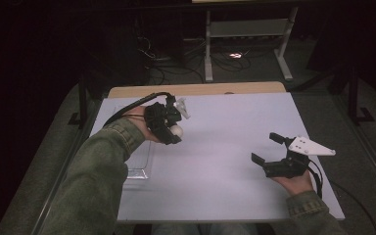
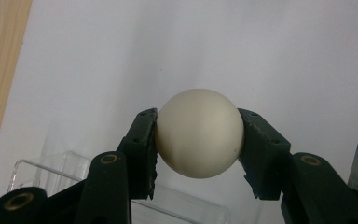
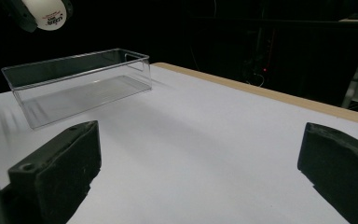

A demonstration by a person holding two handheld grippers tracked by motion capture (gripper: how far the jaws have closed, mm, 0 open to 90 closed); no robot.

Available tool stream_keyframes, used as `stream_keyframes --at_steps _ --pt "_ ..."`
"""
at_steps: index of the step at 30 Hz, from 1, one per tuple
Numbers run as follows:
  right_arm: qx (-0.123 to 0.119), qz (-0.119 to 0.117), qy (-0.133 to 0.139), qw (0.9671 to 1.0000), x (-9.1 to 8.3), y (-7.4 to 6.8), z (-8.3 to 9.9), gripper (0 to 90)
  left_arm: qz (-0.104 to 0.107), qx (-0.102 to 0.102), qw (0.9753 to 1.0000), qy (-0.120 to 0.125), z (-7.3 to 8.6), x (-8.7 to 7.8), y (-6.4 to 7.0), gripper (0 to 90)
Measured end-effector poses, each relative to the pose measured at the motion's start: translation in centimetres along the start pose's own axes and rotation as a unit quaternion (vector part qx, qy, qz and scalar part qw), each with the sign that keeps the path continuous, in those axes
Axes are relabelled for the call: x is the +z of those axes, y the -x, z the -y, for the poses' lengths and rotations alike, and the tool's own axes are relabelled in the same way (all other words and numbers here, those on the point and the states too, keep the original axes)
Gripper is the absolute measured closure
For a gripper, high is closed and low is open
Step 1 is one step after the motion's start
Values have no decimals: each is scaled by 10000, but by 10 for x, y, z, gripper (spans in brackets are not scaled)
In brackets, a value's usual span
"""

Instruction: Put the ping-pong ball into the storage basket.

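Observation:
A cream-white ball [image 2: 199, 133] is clamped between the two black jaws of my left gripper [image 1: 172, 131], held in the air above the white table top at the left. The ball [image 1: 176, 130] pokes out at the gripper's lower right, and in the right gripper view the ball [image 3: 46, 13] carries small printed lettering. A clear plastic box [image 3: 81, 84] lies on the table below and left of it; in the high view my sleeve hides most of the box [image 1: 139, 164]. My right gripper [image 1: 268, 148] rests at the right with its jaws wide apart and nothing between them.
The white sheet [image 1: 225, 142] covers a wooden table [image 1: 200, 89] whose far edge shows as a tan strip. Beyond it are a dark floor, cables and a grey metal stand [image 1: 247, 29]. Both green sleeves come in from the bottom.

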State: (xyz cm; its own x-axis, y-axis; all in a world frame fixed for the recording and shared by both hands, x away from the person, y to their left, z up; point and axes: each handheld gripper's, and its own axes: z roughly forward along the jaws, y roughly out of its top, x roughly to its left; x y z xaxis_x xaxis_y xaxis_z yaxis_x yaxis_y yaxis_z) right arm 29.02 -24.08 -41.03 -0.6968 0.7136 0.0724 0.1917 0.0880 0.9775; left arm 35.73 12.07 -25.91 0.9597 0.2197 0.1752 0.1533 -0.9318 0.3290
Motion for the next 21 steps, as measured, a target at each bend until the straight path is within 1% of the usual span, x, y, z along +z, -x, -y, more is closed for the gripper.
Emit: stream_keyframes --at_steps 4,7,14,21 --pt "-7 3 2 10000 0 0 0 0 13 -10 10000 -24 5 -1 0 507" --pt "3 -4 -3 10000 0 0 0 0 -10 -63 10000 -53 11 -2 -1 508" --pt "3 -6 -7 10000 0 0 0 0 -23 -133 9999 -69 18 -2 -3 507" --pt "3 -15 -9 10000 0 0 0 0 -35 -153 9998 -147 23 -2 -4 507"
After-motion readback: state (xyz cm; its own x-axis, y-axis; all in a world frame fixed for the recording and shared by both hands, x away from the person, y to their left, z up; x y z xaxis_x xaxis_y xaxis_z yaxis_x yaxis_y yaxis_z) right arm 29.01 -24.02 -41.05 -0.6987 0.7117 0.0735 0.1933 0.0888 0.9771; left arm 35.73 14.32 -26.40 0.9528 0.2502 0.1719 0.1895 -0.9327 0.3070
